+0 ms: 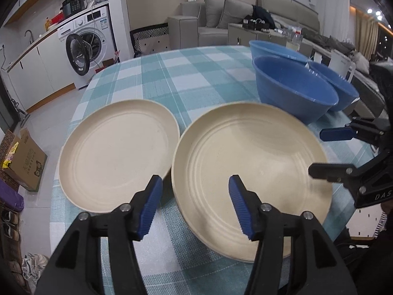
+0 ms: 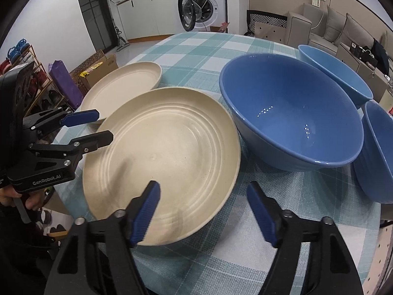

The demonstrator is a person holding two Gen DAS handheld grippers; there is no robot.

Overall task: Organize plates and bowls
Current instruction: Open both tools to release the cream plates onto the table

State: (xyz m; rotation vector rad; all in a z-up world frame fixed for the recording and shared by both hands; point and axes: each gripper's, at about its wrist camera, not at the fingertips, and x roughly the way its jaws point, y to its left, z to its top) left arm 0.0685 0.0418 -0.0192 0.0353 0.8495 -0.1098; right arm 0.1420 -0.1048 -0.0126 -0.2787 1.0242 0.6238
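Observation:
Two cream plates lie on the checked tablecloth. The large ringed plate is nearest, and a second rim shows under its near edge. My left gripper is open, its blue pads on either side of that plate's left rim without touching it. My right gripper is open too, wide across the plate's right rim, holding nothing. The second cream plate sits just to the left. Behind stand a big blue bowl and two more blue bowls.
The round table's edge curves close on the left, with a cardboard box and a shoe rack on the floor below. A washing machine with its door open and a grey sofa stand beyond the table.

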